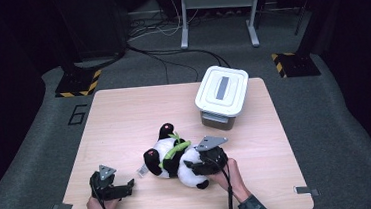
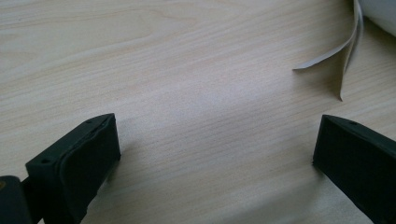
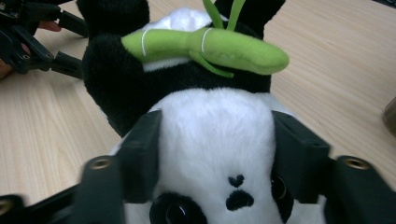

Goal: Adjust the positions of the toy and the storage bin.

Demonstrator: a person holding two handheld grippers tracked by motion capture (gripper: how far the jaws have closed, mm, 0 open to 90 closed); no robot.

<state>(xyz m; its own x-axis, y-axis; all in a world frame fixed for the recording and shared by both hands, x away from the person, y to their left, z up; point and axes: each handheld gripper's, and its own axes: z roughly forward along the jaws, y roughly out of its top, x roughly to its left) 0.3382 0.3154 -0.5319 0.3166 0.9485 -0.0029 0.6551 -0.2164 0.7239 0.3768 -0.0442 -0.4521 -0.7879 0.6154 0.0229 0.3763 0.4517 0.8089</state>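
A black-and-white plush panda (image 1: 170, 156) lies on its back in the middle of the wooden table (image 1: 119, 114), with a green bamboo stalk (image 1: 175, 149) across its chest. My right gripper (image 1: 198, 166) reaches over its head from the right. In the right gripper view the jaws (image 3: 217, 126) stand apart on either side of the panda's white face (image 3: 215, 140), over its eye patches, and I see no squeeze. The bamboo stalk (image 3: 210, 46) lies beyond. My left gripper (image 1: 131, 185) rests open on the table at the front left, and nothing lies between its jaws (image 2: 215, 135).
A white lidded storage box (image 1: 222, 94) stands at the back right of the table. The panda's cloth tag (image 2: 345, 51) lies on the wood just beyond my left gripper. My left gripper (image 3: 28, 42) sits far left in the right gripper view. Dark floor and cables surround the table.
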